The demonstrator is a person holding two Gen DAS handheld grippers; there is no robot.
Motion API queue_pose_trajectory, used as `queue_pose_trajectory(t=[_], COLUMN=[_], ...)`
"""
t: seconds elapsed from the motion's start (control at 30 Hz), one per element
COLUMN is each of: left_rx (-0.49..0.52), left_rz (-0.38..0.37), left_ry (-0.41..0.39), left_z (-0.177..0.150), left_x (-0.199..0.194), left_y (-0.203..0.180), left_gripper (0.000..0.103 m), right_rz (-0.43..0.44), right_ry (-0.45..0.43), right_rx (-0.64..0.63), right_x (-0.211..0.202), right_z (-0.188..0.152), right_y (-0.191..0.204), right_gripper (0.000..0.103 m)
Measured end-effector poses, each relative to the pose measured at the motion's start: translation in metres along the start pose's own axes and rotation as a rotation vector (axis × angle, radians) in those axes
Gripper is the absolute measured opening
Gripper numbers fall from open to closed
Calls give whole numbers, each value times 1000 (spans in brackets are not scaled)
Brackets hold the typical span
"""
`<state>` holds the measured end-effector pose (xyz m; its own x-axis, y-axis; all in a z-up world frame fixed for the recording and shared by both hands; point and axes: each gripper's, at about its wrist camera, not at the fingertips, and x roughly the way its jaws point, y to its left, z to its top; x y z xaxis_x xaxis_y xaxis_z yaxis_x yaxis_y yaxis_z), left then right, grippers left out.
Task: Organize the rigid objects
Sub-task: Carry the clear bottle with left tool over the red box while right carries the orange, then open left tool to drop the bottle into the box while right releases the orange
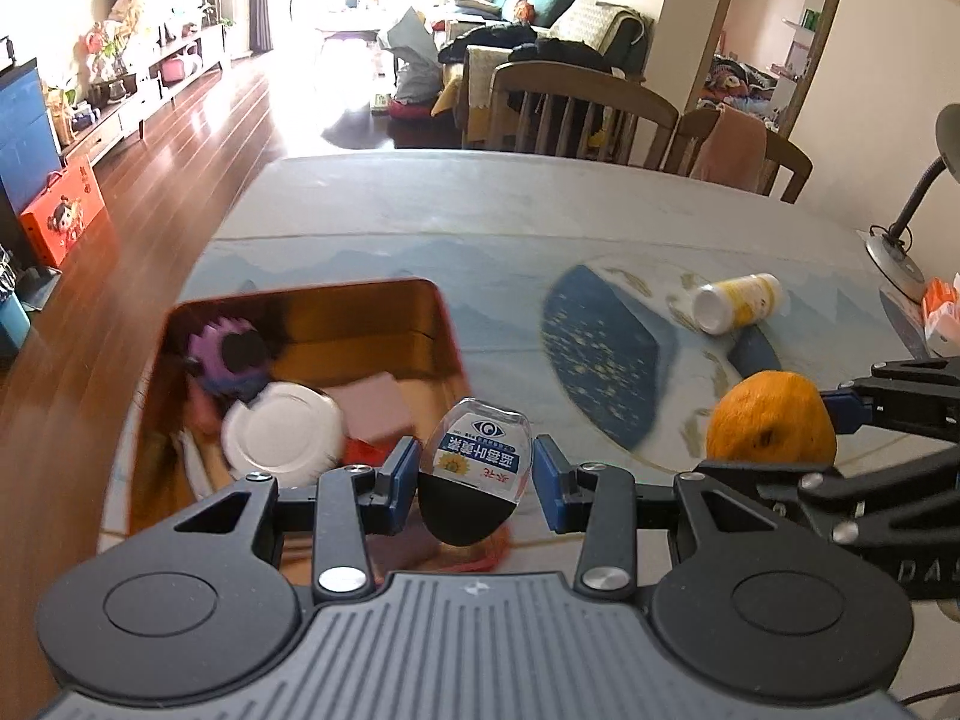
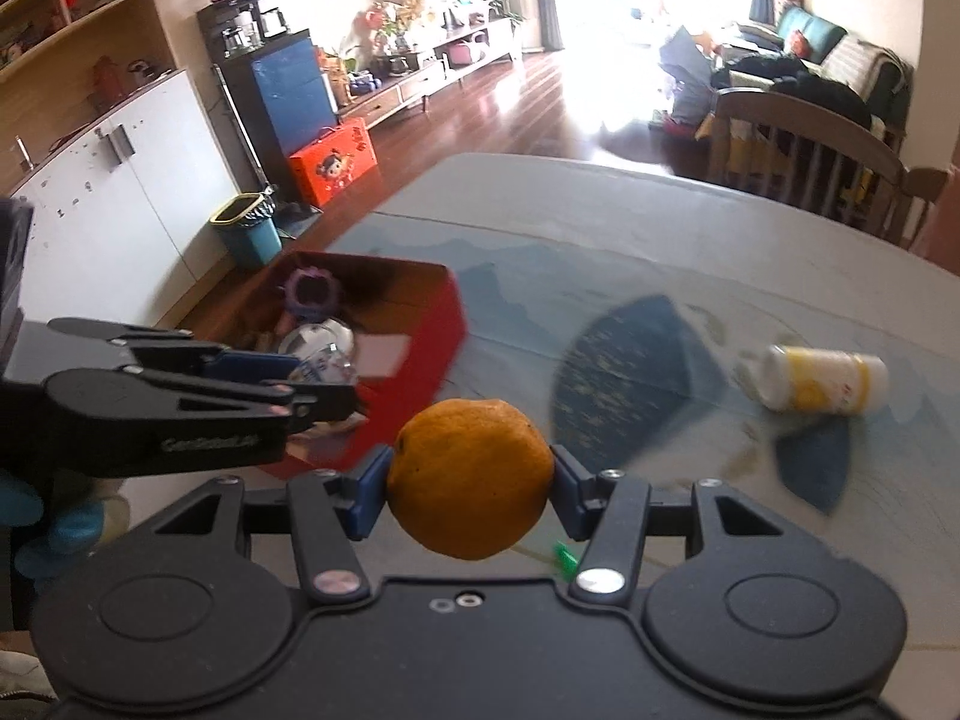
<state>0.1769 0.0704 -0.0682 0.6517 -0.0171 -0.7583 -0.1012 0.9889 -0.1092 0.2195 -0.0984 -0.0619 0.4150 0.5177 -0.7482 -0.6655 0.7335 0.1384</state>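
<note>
Red box [image 1: 447, 324] part-filled; left gripper [image 1: 474, 474] pinching eye-drop bottle [image 1: 477, 456], right gripper [image 2: 471, 483] clamping orange [image 2: 471, 480] beside box; yellow pill bottle [image 2: 822, 387] left lying well right

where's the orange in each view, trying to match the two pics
Left wrist view: the orange is at the right, held in the right claw that enters from the right edge.
Right wrist view: it is low in the centre, pinched between the claw's own blue pads.
Shared landmark: the yellow and white bottle lying on its side on the table, beyond the orange.
</note>
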Motion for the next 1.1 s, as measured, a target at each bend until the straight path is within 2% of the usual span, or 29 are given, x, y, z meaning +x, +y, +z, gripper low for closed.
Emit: queue_pose_trajectory(t=[0.23,0.43,0.77,1.1], left_rx=[-9,-74,1,83], left_rz=[6,-9,-25,-47], left_ry=[3,36,15,61], left_z=[13,25,53,62], left_x=[5,20,43,79], left_y=[46,81,90,90], left_gripper=[40,40,40,40], right_rz=[-5,-18,-76,-78], right_ry=[-4,8,27,54], right_rx=[-24,-42,-102,-177], right_x=[22,46,90,119], right_z=[16,26,43,48], right_y=[39,63,82,96], right_gripper=[54,54,54,53])
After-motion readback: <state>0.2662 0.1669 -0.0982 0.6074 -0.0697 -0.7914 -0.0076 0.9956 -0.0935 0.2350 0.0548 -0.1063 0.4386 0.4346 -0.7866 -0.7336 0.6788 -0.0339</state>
